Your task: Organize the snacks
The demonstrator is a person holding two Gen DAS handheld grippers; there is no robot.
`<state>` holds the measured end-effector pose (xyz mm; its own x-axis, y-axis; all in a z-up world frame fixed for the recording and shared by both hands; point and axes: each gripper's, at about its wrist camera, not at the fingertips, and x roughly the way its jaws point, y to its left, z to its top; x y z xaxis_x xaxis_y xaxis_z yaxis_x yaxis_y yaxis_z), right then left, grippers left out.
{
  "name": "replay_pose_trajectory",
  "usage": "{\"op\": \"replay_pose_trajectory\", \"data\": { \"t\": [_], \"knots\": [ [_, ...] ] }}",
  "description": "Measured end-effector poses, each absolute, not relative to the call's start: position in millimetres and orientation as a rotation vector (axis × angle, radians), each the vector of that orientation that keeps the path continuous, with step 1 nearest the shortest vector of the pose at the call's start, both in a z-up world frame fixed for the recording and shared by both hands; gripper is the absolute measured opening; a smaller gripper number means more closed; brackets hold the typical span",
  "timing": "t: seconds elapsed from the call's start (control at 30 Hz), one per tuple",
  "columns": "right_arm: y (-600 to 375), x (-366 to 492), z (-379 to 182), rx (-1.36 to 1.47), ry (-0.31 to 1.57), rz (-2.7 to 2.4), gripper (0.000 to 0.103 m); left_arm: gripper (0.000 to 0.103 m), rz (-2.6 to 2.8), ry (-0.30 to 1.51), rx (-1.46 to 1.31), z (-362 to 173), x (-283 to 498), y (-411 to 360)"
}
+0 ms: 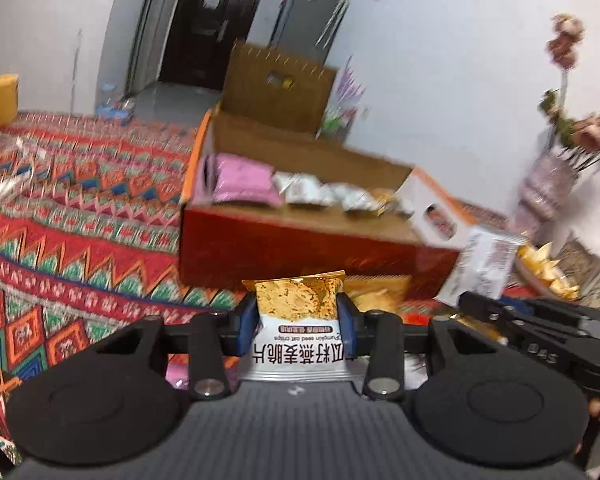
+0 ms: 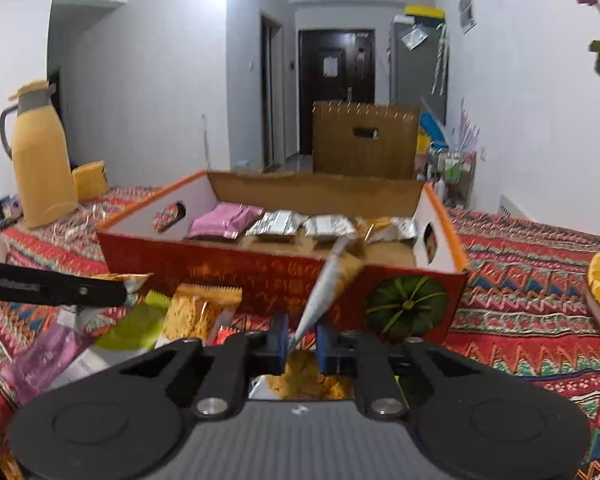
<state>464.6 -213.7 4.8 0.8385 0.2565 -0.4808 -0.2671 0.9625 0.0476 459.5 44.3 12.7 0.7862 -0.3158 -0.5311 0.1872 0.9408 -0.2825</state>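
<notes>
Both grippers pinching snack packets just before the open snack box [image 2: 276, 276], mid-transfer.
Left gripper [image 1: 297, 316] fingers clamping the oat-crisp packet [image 1: 298, 320]; right gripper [image 2: 302, 340] fingers squeezing a silver packet [image 2: 328, 288]; next: lifting both over the box's near wall.

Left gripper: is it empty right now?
No, the left gripper is shut on the oat crisps packet, pads pressing both sides.

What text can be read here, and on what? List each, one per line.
"Pumpkin seed oat crisps", upside down, on the packet held in the left gripper.
Large Chinese characters below it: upside down, not read with certainty.
Gold print on the red box: blurred.
Print on the silver packet: blurred.
</notes>
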Motion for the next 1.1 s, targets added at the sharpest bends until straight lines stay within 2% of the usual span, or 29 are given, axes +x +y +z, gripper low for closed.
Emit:
{"op": "replay_pose_trajectory", "data": {
  "t": [0.07, 0.2, 0.43, 0.7, 1.1],
  "knots": [
    [-216, 461, 9, -0.019, 0.488, 0.272, 0.005, 0.041, -0.27, 0.575, -0.21, 25, 448, 39],
    [-219, 441, 25, -0.011, 0.438, 0.277, 0.001, 0.041, -0.274, 0.541, -0.202, 51, 416, 32],
    [-234, 354, 55, 0.014, 0.354, 0.302, 0.001, 0.041, -0.189, 0.521, -0.179, 74, 330, 25],
    [-253, 243, 59, 0.058, 0.355, 0.285, 0.001, 0.041, -0.19, 0.537, -0.21, 70, 243, 15],
    [-262, 200, 57, 0.058, 0.363, 0.269, 0.001, 0.041, -0.181, 0.491, -0.184, 82, 206, 8]
  ]
}}
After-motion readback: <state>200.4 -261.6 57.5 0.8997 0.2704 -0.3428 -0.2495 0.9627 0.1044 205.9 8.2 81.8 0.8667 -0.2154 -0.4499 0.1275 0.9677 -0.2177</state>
